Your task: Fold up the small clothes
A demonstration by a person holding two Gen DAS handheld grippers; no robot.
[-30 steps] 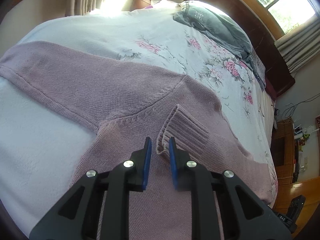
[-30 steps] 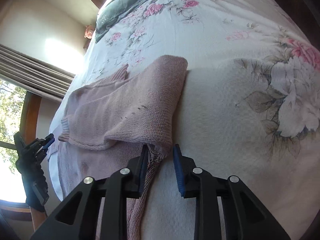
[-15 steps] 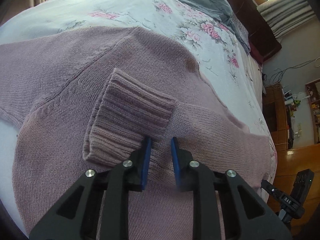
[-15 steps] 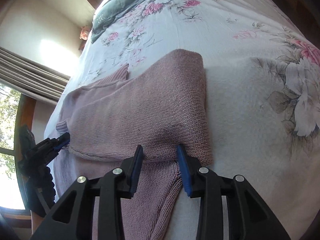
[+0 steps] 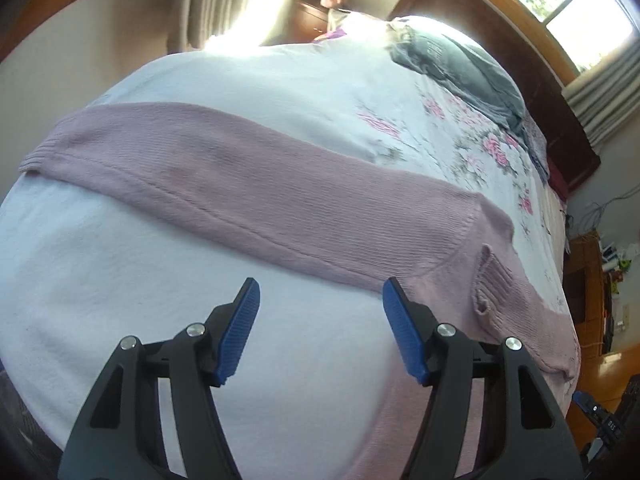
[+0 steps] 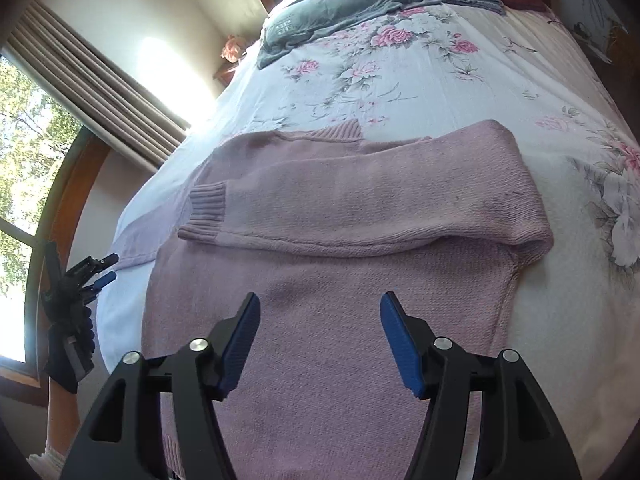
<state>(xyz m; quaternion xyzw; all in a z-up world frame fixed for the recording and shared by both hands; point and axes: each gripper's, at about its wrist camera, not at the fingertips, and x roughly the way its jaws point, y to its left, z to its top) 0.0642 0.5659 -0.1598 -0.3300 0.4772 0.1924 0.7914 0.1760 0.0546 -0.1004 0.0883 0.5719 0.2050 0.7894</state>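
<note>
Both claws now spread wide off the pink sweater (image 6: pixel 360 208), floral bedspread (image 6: pixel 400 72), curtained window (image 6: pixel 96 92) behind

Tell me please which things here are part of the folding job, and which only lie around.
Part of the job:
- pink knit sweater, one sleeve folded across its body
- its other sleeve, spread out on the bed
- left gripper and right gripper, fingers apart, holding nothing

Lying about:
- grey garment near the headboard
- floral bedspread
- curtains
</note>
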